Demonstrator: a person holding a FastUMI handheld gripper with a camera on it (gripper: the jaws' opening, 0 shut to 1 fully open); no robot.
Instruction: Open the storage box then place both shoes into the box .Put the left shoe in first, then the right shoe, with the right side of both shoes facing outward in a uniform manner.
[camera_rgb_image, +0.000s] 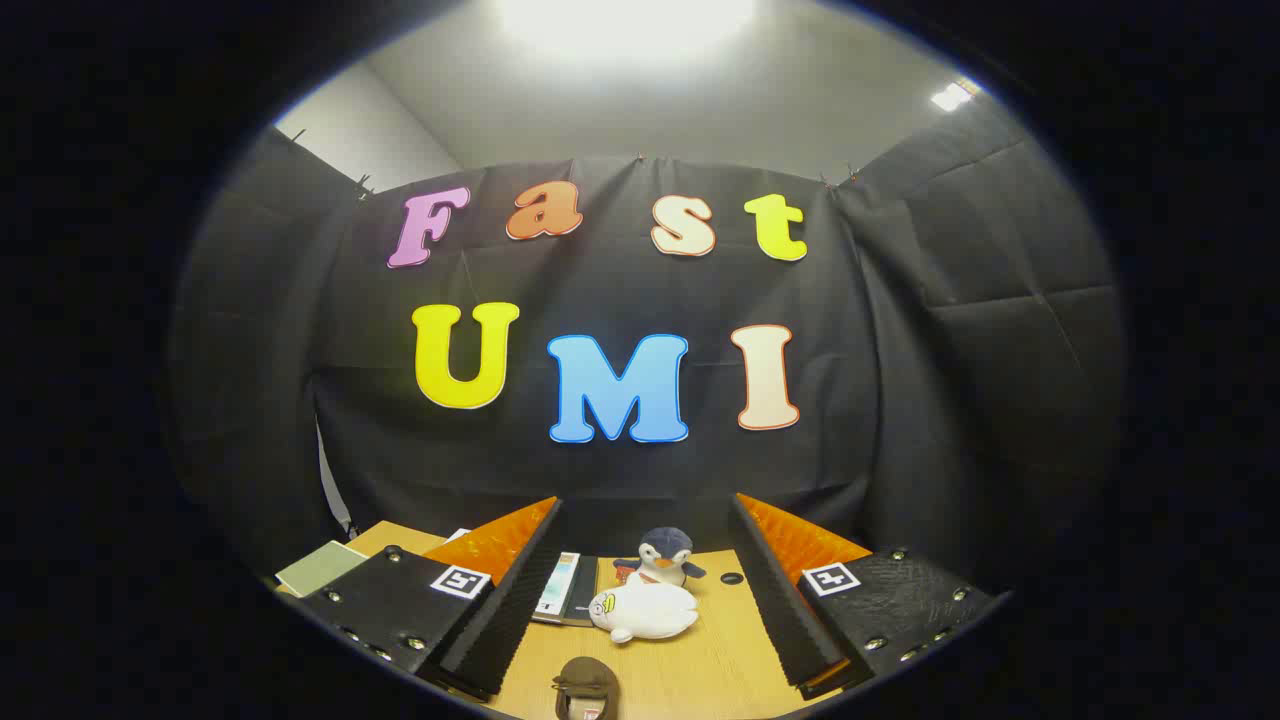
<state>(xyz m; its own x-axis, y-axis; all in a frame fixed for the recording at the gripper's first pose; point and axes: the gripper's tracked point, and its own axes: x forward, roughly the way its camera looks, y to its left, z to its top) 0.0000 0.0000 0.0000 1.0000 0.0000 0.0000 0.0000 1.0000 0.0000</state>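
Overhead, a bright ceiling light glares above a booth hung on all sides with black cloth, the largest thing in sight. Below the cloth lies a light wooden table.

Next in size, the gripper reaches forward over the table, its two fingers spread wide apart with nothing held between them. Each finger carries a small square black-and-white marker on its top.

Between the open fingers, on the table, lies a white plush seal on its side. Just behind it and touching it stands a small plush penguin, dark blue with a white face and an orange beak, upright against the cloth.

Beside the seal, next to the left finger, a dark book or notebook lies flat. Beyond the left finger, a pale green flat thing, perhaps a folder, rests on the table's far corner.

Nearest the camera, between the bases of the fingers, the rounded brown top of something, possibly a shoe, shows only in part; I cannot tell which shoe it is. A small dark hole marks the table near the right finger.
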